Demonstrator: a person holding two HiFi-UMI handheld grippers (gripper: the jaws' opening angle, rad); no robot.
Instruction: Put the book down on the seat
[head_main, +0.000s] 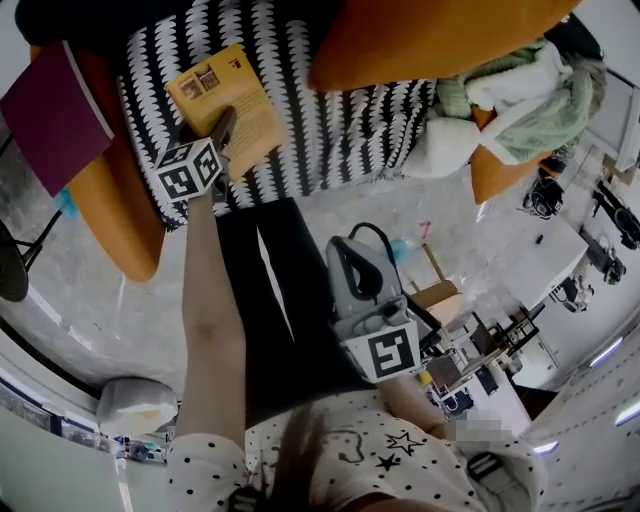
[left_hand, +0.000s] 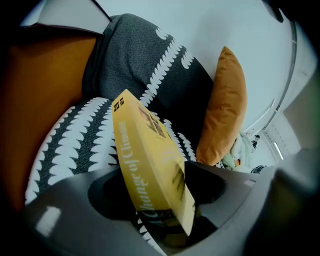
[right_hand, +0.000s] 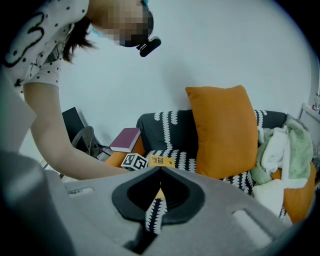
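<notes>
A yellow book (head_main: 225, 100) lies on the black-and-white patterned seat (head_main: 330, 130) of a sofa, near its left end. My left gripper (head_main: 228, 125) reaches over the book's near edge. In the left gripper view the book (left_hand: 150, 160) stands tilted between the jaws, spine to the left, with a dark gap beside it; the left gripper (left_hand: 160, 200) is open around it. My right gripper (head_main: 348, 250) hangs back over the person's lap, away from the sofa. Seen in its own view, the right gripper (right_hand: 160, 170) has its jaw tips together and nothing in them. The book (right_hand: 161, 161) shows small beyond them.
An orange cushion (head_main: 430, 40) leans on the backrest to the right of the book. Green and white cloth (head_main: 520, 100) is heaped at the sofa's right end. A maroon book (head_main: 55, 110) rests on the orange armrest (head_main: 110, 210) at the left.
</notes>
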